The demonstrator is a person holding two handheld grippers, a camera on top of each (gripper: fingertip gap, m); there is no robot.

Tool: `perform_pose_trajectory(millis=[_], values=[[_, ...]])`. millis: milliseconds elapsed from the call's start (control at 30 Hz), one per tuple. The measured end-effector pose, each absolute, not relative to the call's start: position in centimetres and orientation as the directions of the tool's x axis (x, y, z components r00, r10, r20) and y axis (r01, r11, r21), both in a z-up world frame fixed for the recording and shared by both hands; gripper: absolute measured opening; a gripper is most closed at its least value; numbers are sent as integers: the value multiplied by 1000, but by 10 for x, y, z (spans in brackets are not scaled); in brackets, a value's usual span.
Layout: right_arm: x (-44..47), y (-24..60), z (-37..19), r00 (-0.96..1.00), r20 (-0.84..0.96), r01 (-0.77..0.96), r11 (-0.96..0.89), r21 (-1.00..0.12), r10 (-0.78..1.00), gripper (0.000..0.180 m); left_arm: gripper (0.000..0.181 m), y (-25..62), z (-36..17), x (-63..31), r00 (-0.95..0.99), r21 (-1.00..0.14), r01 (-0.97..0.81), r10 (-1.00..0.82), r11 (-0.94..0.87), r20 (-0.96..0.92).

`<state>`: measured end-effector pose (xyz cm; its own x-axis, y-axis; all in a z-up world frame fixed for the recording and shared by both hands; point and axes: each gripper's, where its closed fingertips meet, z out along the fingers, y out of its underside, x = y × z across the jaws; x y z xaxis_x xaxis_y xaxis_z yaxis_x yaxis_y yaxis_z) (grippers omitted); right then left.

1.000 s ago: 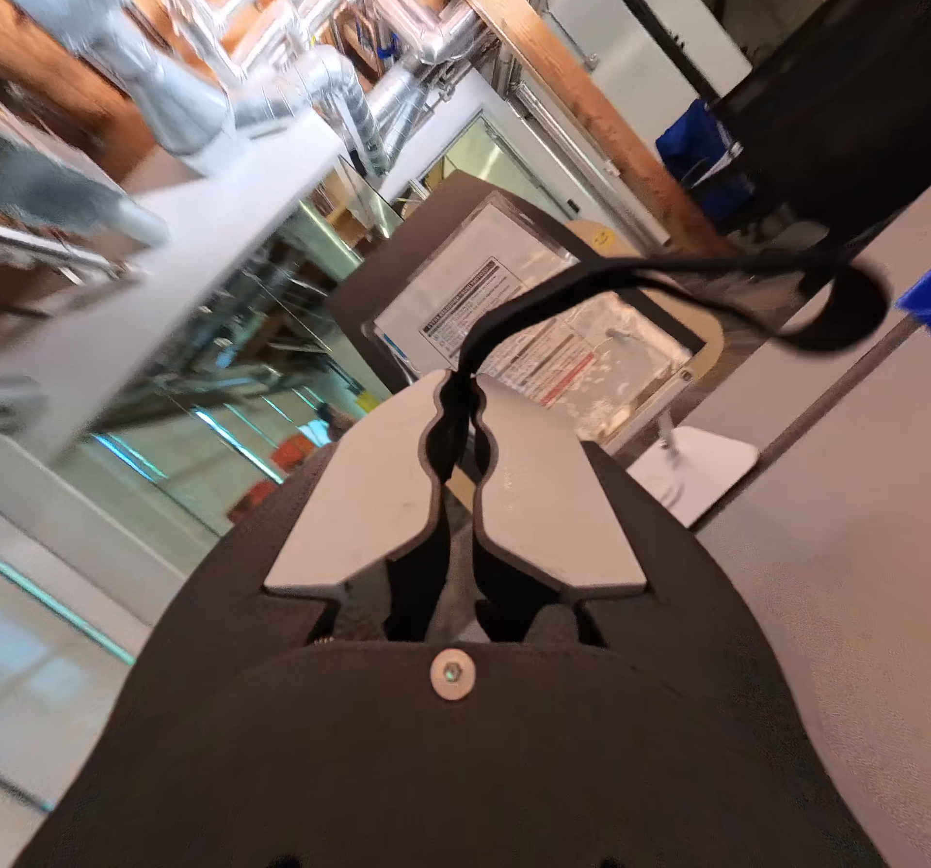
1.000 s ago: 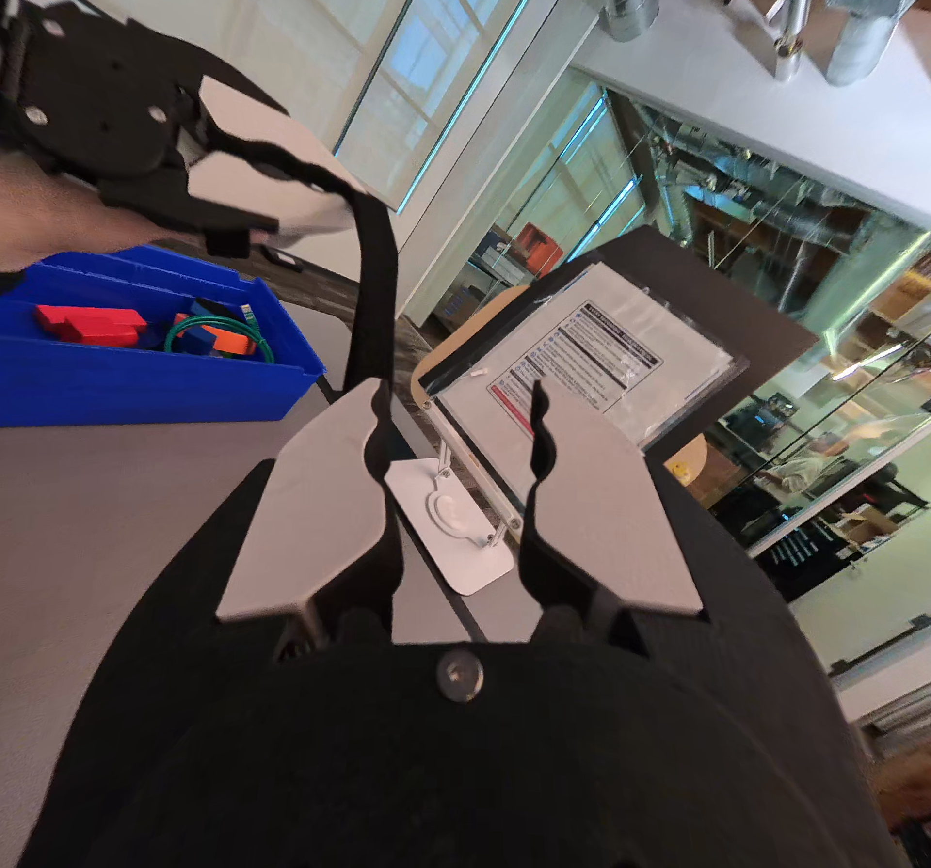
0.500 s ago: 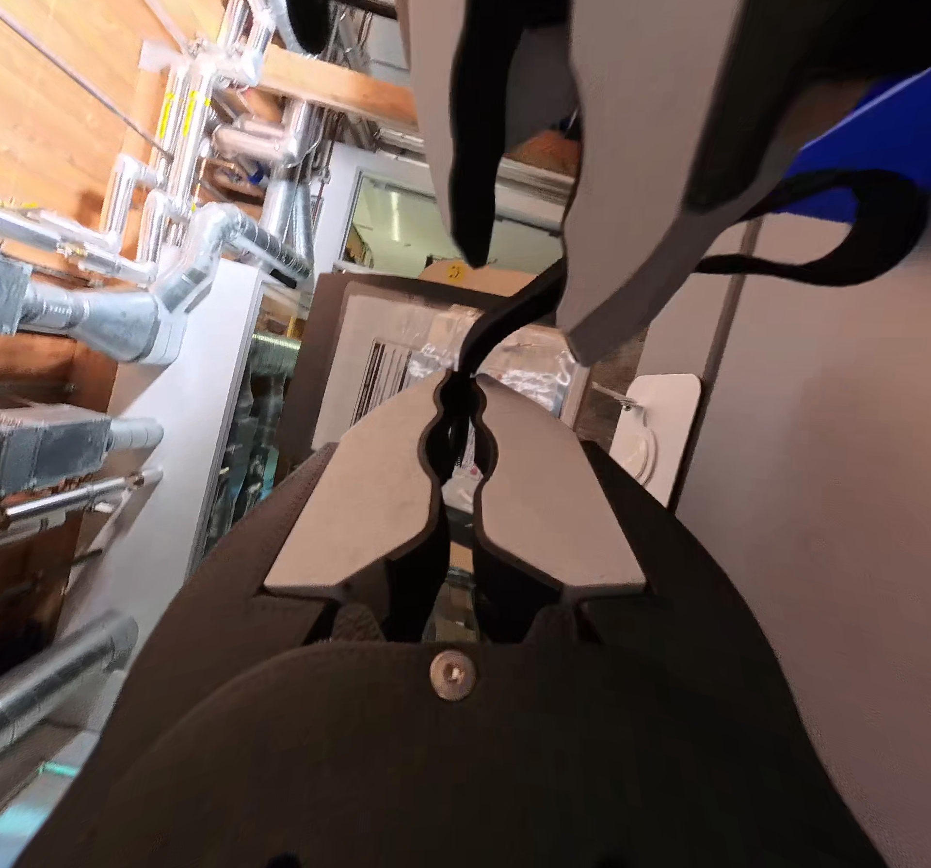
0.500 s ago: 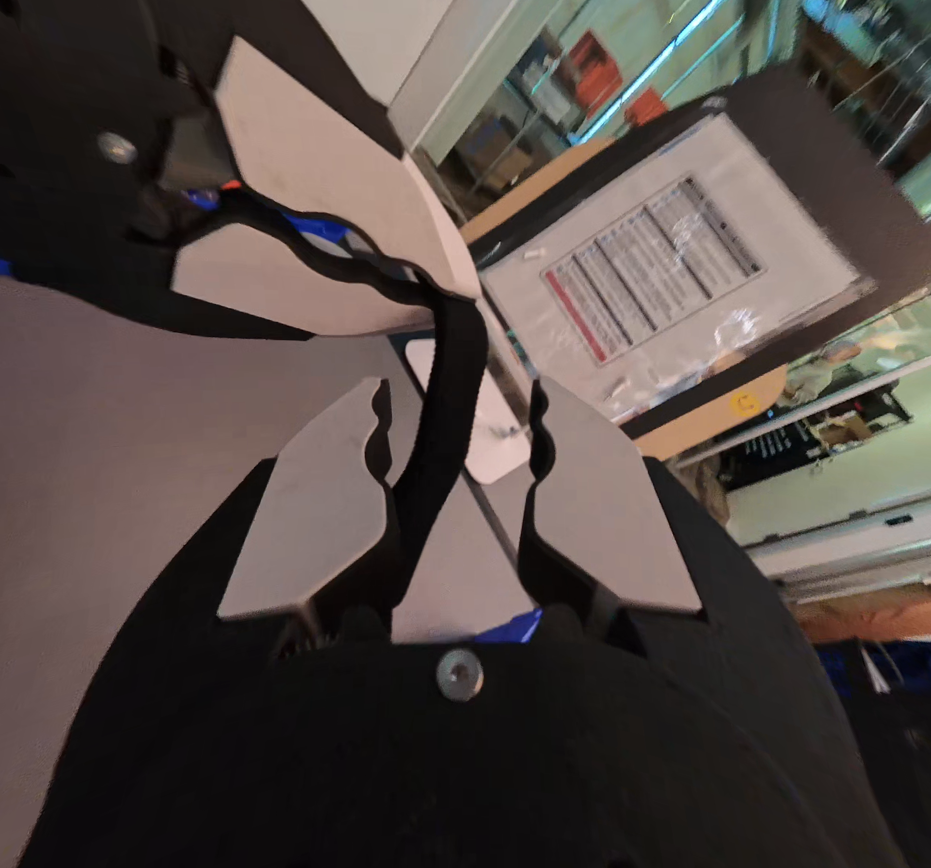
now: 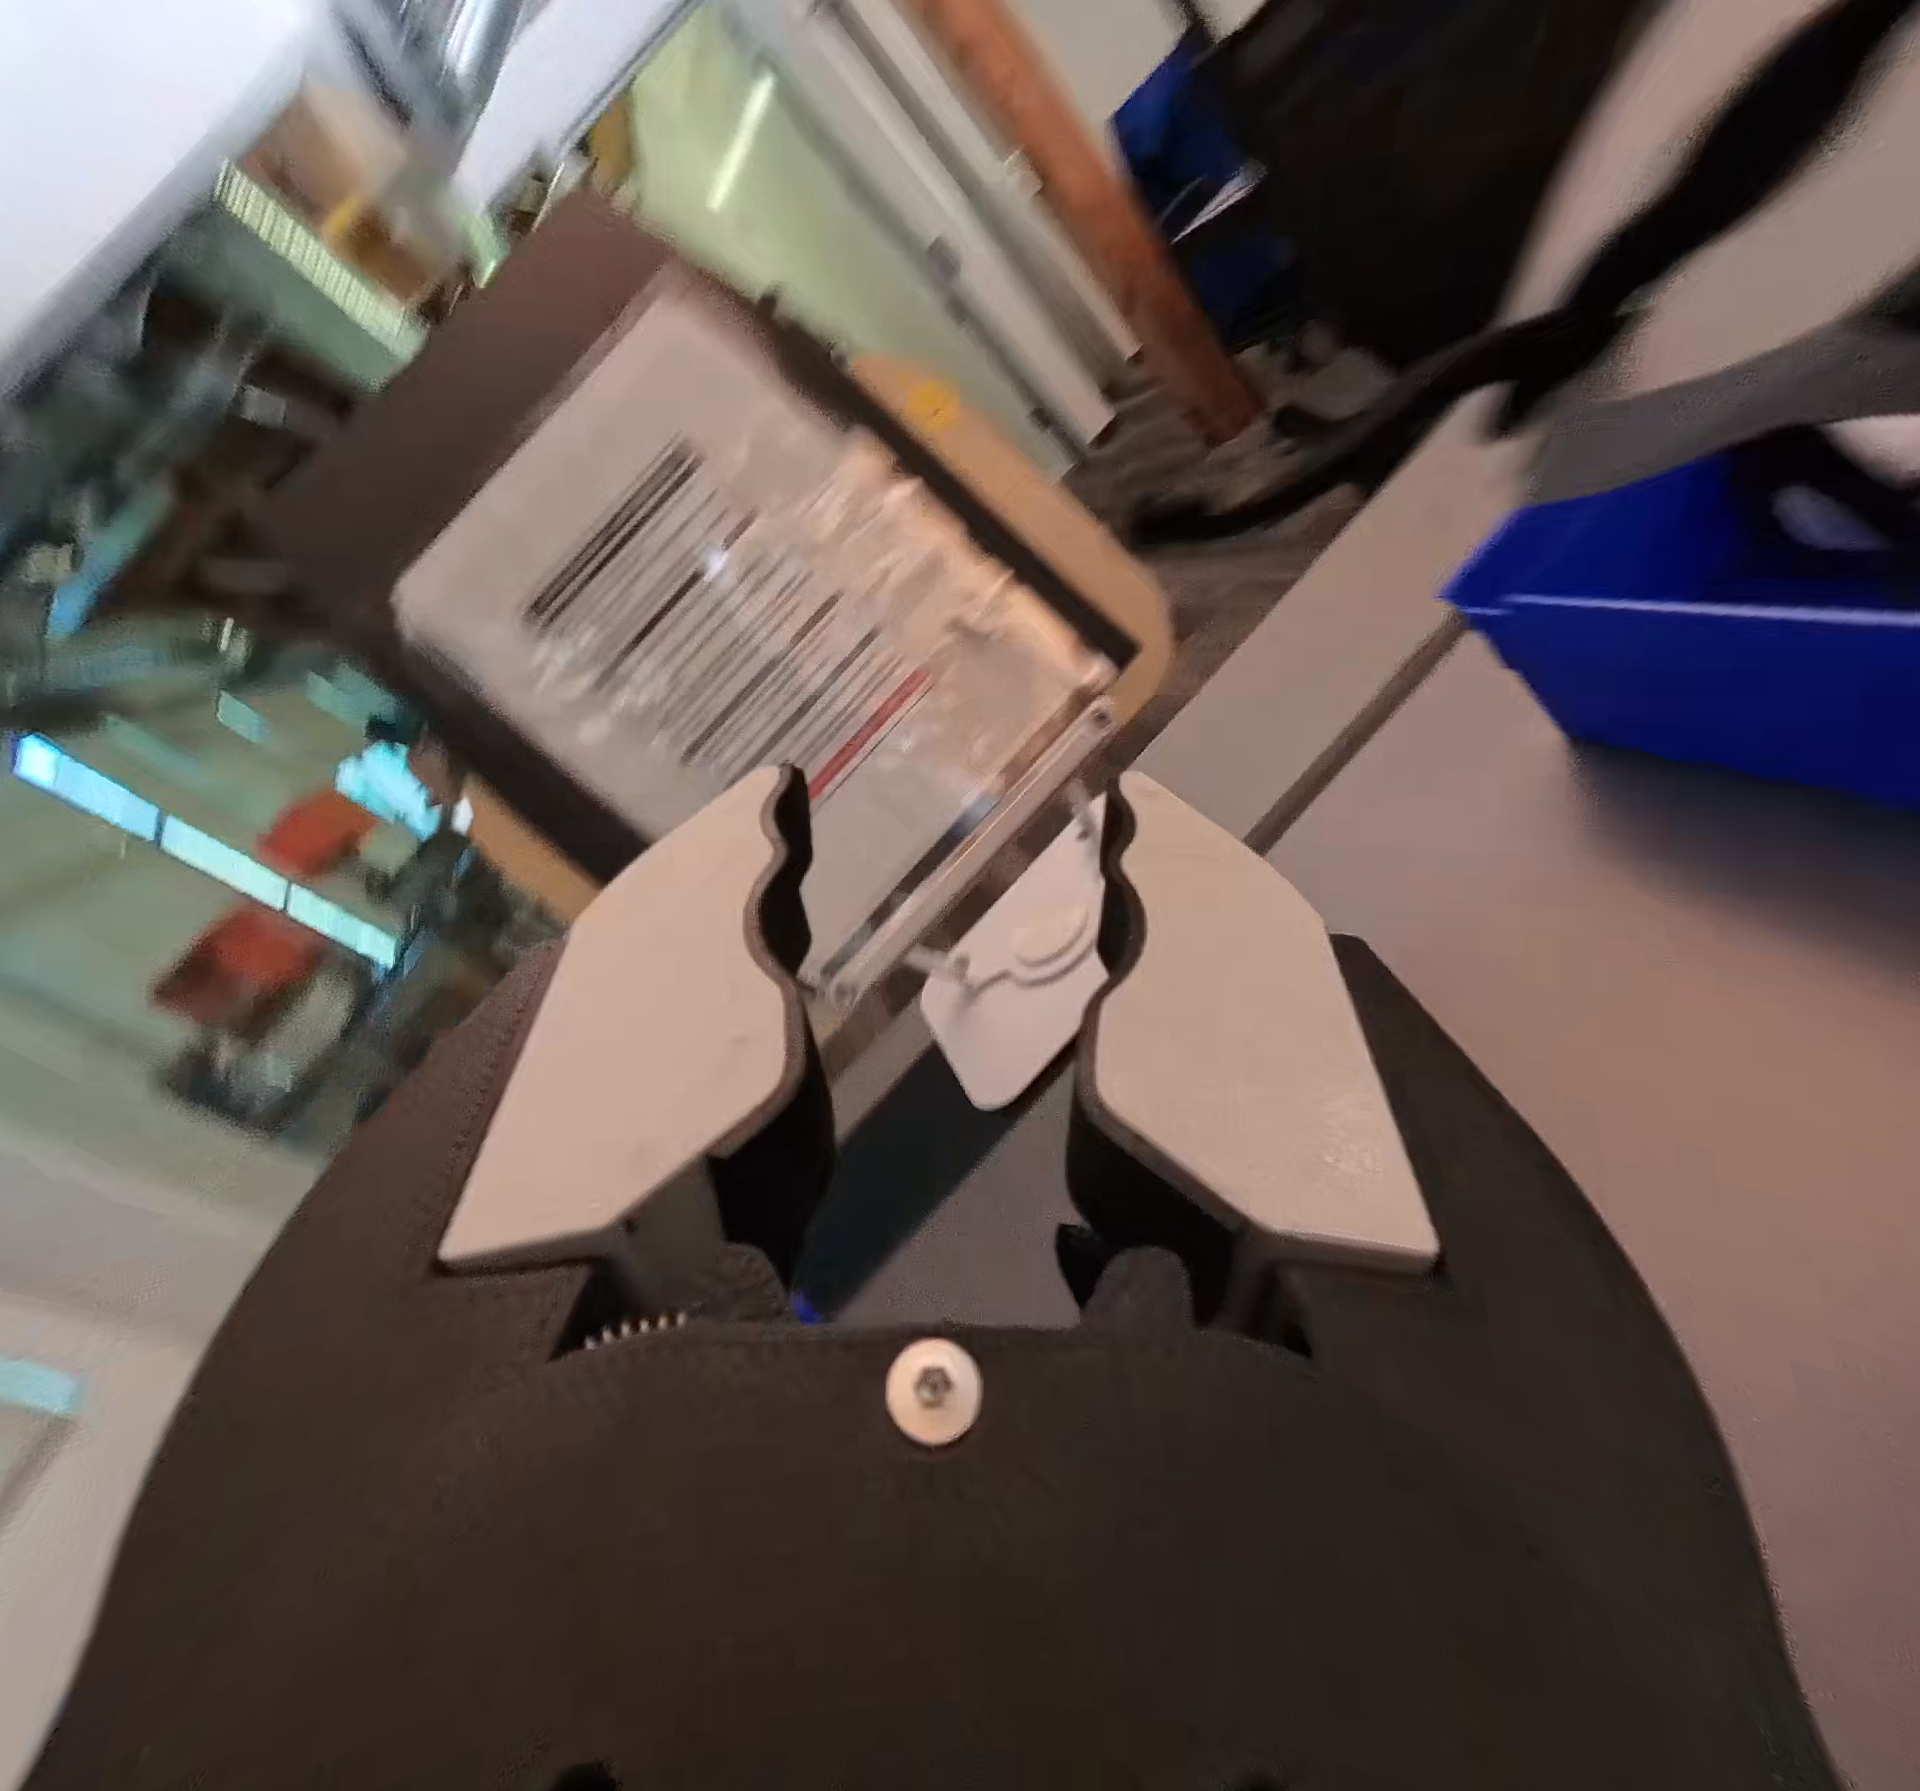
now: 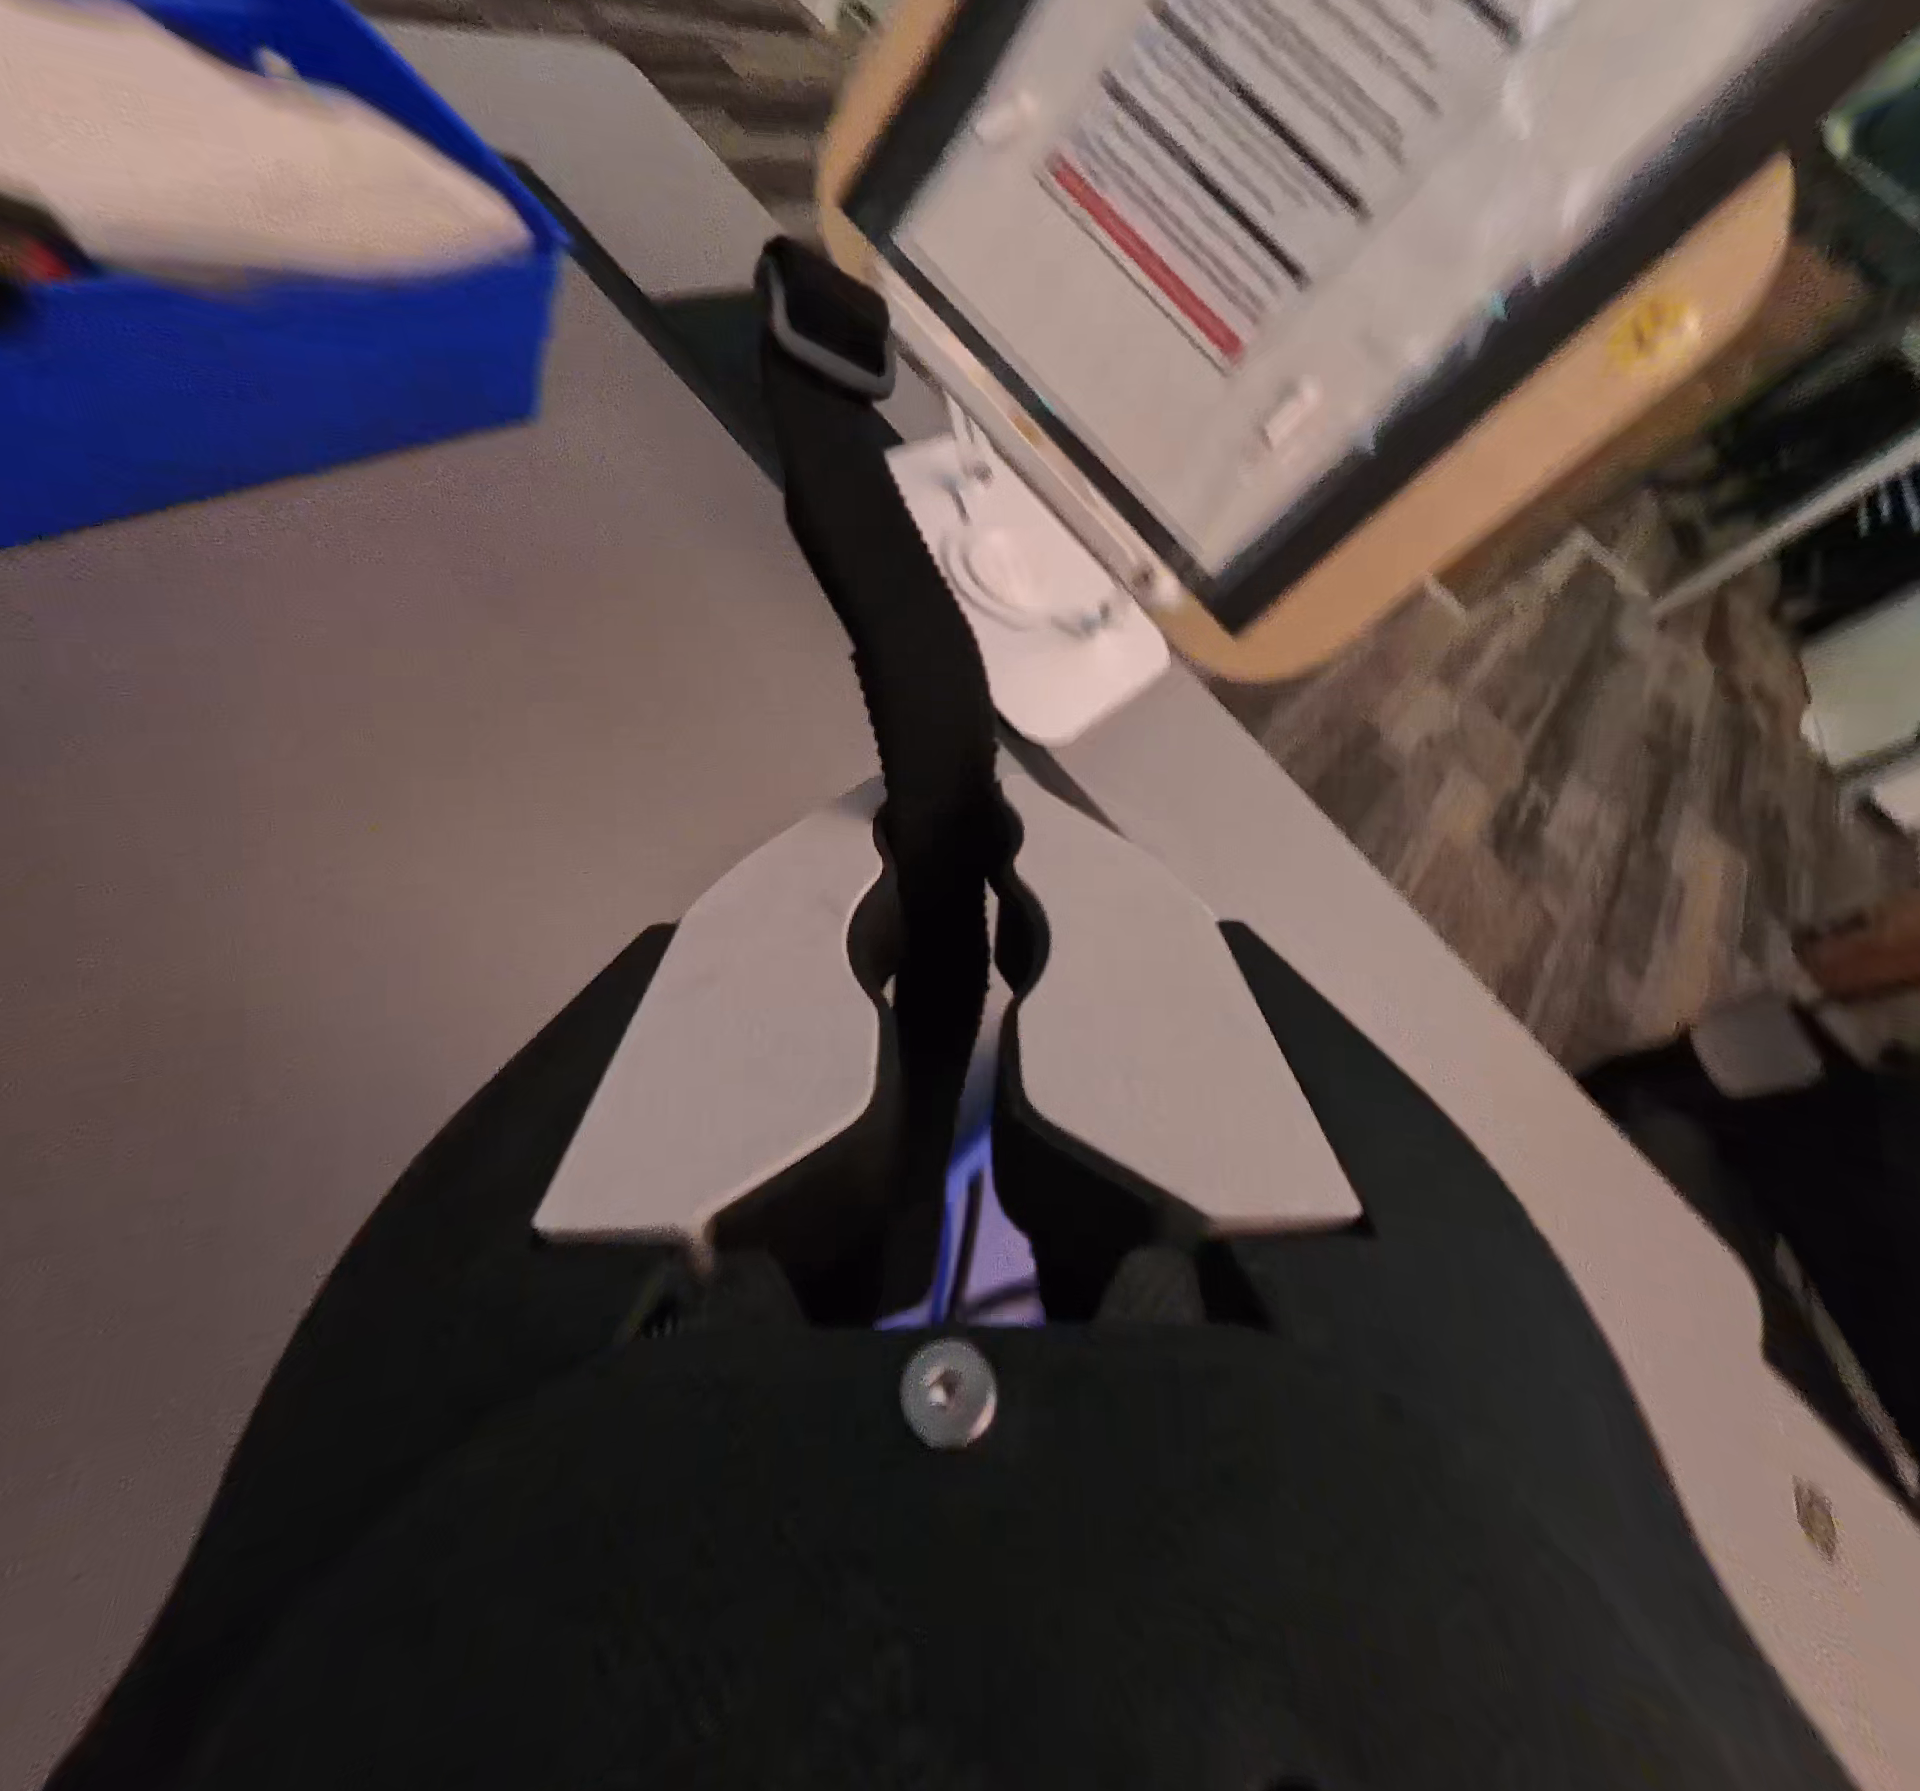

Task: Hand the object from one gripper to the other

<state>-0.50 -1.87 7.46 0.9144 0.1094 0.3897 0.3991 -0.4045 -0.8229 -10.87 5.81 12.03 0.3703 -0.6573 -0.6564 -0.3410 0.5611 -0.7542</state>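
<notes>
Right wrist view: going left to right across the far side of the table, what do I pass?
blue bin → black strap, held by the right gripper → white stand base → framed sign

The right tongs point(image 6: 951, 837) are clamped on a black strap point(image 6: 894, 557), which rises past their tips to a grey buckle point(image 6: 826, 323). Beneath lies the grey tabletop point(image 6: 364, 702), with a blue bin point(image 6: 270, 391) at left and a framed sheet on a white stand point(image 6: 1039, 619) ahead.

Grey table point(image 5: 1558, 962), patterned carpet point(image 6: 1558, 806), glass partitions point(image 5: 208, 806).
</notes>
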Motion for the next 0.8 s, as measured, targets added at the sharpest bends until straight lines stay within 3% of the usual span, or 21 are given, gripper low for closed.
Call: perform_pose_trajectory(millis=[133, 333, 700, 733, 800], values=[[67, -48, 47, 944, 322, 214, -607, -766, -75, 14, 56, 104, 132, -140, 598, -825, -388, -568, 412, -565], [120, -81, -14, 968, 148, -70, -781, -620, -204, 15, 60, 126, 127, -154, 653, -843, -426, -532, 330, -539], [139, -92, -64, 972, 53, -173, -854, -490, -227, 17, 60, 125, 123, -152, 633, -830, -453, -538, 325, -557], [139, -91, -65, 973, 44, -176, -852, -494, -226, 20, 61, 126, 122, -153, 630, -831, -456, -544, 318, -554], [138, -91, -62, 975, 29, -177, -849, -498, -220, 42, 64, 128, 120, -155, 628, -833, -466, -553, 298, -548]])
